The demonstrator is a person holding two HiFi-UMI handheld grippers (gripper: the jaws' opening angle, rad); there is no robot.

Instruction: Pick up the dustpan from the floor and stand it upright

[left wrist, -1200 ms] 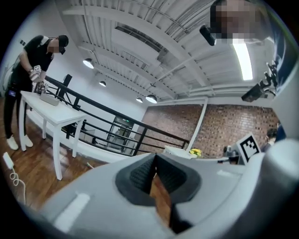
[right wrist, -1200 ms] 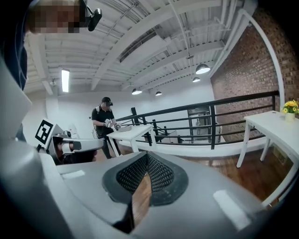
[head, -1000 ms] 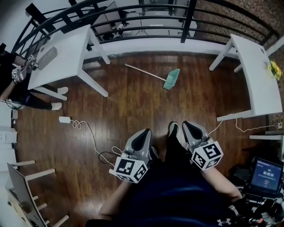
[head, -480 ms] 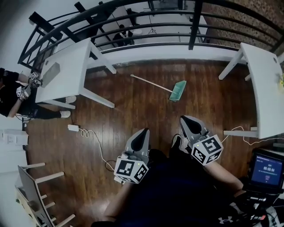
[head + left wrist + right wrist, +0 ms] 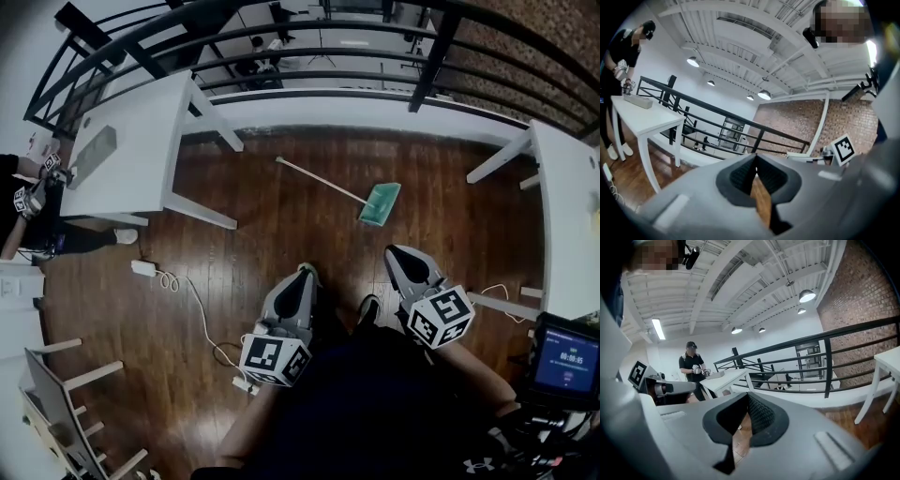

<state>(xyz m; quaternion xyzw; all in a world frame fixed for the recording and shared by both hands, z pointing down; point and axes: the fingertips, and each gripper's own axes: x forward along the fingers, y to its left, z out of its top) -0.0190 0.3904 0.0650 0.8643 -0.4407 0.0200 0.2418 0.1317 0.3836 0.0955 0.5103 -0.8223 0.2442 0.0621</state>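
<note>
Left tongs point(image 5: 303, 274) and right tongs point(image 5: 397, 253) have drawn nearer the dustpan point(image 5: 380, 203) (right closest).

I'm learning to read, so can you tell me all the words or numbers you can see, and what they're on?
Blue screen: white digits, too small and blurred to read.
Dark clothing: a white logo, no letters.
Marker cube: black-and-white squares, no words.
Nothing else carries text.

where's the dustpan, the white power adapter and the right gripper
dustpan point(image 5: 380, 203), head view, on the green pan
white power adapter point(image 5: 142, 268), head view, on its body
right gripper point(image 5: 397, 251), head view, between its shut fingertips
</note>
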